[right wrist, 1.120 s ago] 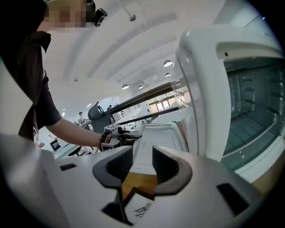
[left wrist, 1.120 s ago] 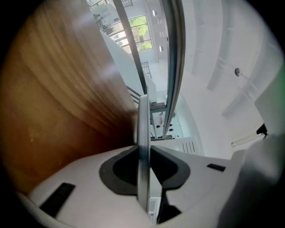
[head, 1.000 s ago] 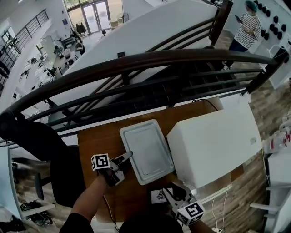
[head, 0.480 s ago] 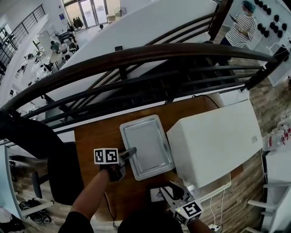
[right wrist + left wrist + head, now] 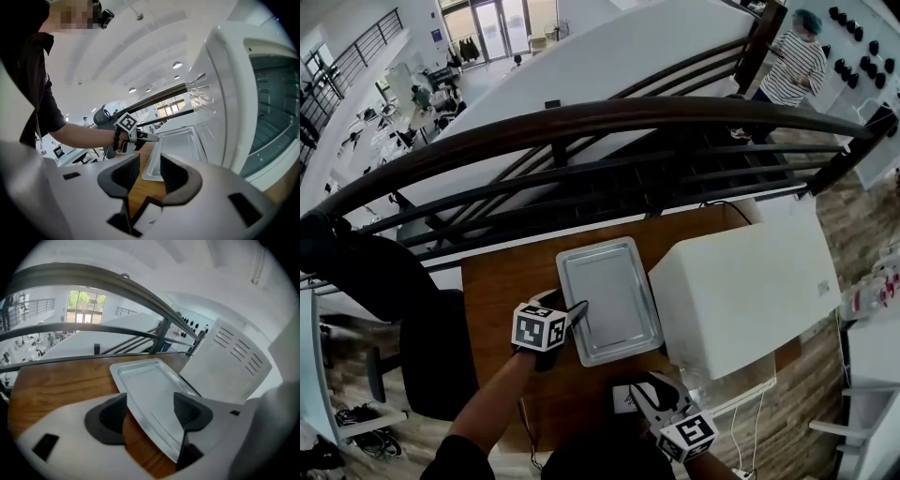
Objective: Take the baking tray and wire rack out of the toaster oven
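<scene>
The silver baking tray (image 5: 609, 298) lies flat on the wooden table (image 5: 502, 281), left of the white toaster oven (image 5: 741, 291). My left gripper (image 5: 579, 309) is at the tray's near left rim. In the left gripper view the tray (image 5: 150, 380) runs between the pads, and the jaws of the left gripper (image 5: 150, 411) are opening without pressing on it. My right gripper (image 5: 642, 394) hovers at the table's front edge, open and empty. From the right gripper (image 5: 151, 171) I see the tray (image 5: 176, 145) and the oven's open cavity (image 5: 274, 108); the wire rack is not clear.
A dark curved railing (image 5: 581, 122) runs behind the table. A black chair (image 5: 431, 356) stands at the left. A small printed card (image 5: 626, 401) lies near the table's front edge. A person in a striped top (image 5: 797, 56) stands far back right.
The left gripper has rolled at the tray's left rim, turning its marker cube upward, and its jaws have spread apart. The tray and the right gripper have stayed put.
</scene>
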Demonstrator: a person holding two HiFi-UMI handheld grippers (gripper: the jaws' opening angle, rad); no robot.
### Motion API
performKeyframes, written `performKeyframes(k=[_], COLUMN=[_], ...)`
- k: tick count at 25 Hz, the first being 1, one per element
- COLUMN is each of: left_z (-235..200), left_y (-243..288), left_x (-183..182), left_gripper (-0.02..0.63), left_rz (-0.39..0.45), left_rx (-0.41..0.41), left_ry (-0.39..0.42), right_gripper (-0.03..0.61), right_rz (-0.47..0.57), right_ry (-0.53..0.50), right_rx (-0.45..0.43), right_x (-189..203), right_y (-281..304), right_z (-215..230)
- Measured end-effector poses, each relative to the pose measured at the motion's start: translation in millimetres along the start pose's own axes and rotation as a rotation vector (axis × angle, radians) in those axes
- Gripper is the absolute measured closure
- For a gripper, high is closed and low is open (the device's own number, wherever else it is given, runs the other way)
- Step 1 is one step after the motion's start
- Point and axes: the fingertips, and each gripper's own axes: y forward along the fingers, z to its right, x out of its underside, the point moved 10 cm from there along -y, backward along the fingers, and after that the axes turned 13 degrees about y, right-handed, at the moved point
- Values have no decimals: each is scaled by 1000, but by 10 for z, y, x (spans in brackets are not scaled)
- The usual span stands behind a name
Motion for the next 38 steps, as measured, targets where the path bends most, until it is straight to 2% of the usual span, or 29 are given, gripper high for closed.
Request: performKeyframes(k=[5,10,14,17,20,23,30,38], left_z=[163,469,792,1150,1595,2002,2817,3573], left_y=[-179,-668,-1058,-1333,-1509,-1599,-1671,-1602], left_x=[-25,-100,-184,-199,-198,-122,37,97], left_gripper=[315,518,580,591,594,595,595,598], left_rz=[91,269,363,421,484,534,600,683], left_rx=[4,-75,-149,-189,-209,-225,-258,-297], left_ry=[-24,-11,49,81,97,86,94,178], right_gripper=[446,454,465,473,483,486,492,495], right_rz=[33,83,143,158,134,160,216,270], right_ry=[-50,-72,-124,-154,-167,-184,-209,-222], right_rx=[-29,-68,-162,-216,-204,-205,-202,-177], right_x=[-84,-316,-473,-504,-536,-584,-600,-530], right_y=[-121,-225,-366,-654,-1025,-1335,-2012,-2628], right_z=[9,-40,-36,-11,154,355,604,921])
